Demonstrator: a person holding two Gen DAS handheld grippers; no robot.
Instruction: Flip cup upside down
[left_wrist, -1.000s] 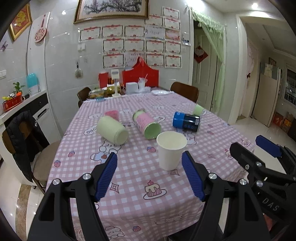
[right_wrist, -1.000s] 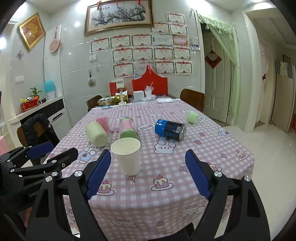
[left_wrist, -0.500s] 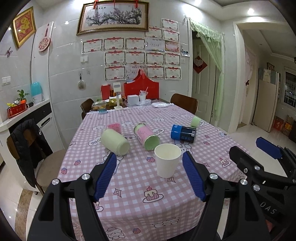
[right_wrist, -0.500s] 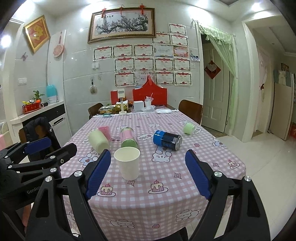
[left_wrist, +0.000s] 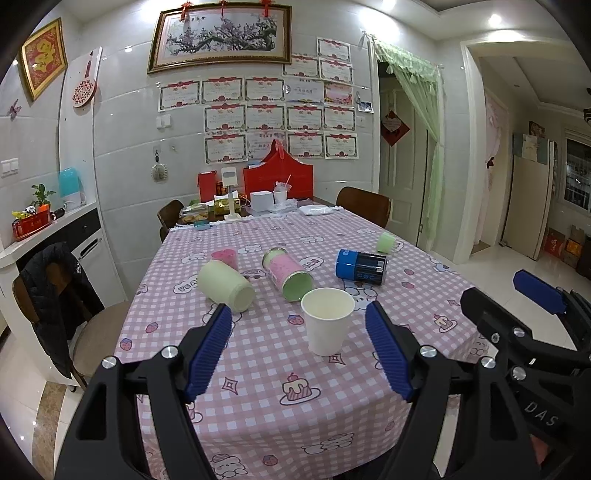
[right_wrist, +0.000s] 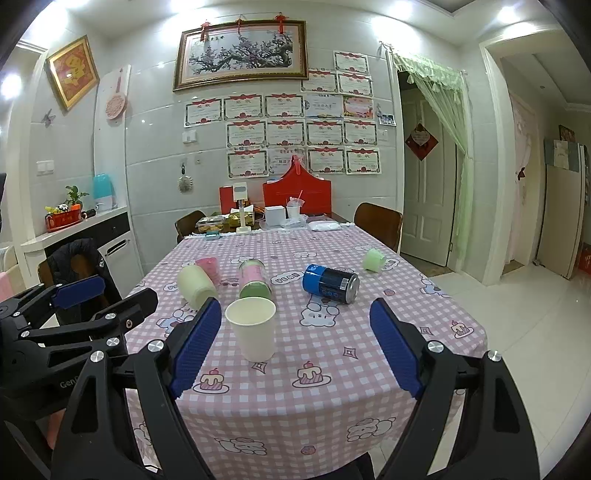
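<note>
A white paper cup (left_wrist: 327, 321) stands upright, mouth up, near the front edge of the pink checked table (left_wrist: 258, 398). It also shows in the right wrist view (right_wrist: 253, 329). My left gripper (left_wrist: 299, 350) is open and empty, held back from the cup, which sits between its fingers' lines of sight. My right gripper (right_wrist: 295, 347) is open and empty too, with the cup toward its left finger. Each gripper shows at the edge of the other's view.
Behind the cup lie a pale green cup (left_wrist: 226, 285), a pink-and-green canister (left_wrist: 287, 273), a blue can (left_wrist: 361, 265) and a small green cup (left_wrist: 386, 242). A pink cup (left_wrist: 225, 257) stands farther back. Chairs flank the table; boxes crowd its far end.
Both grippers have drawn back and risen from the table, so the cup looks smaller and farther. Both stayed open. The cup has not moved.
</note>
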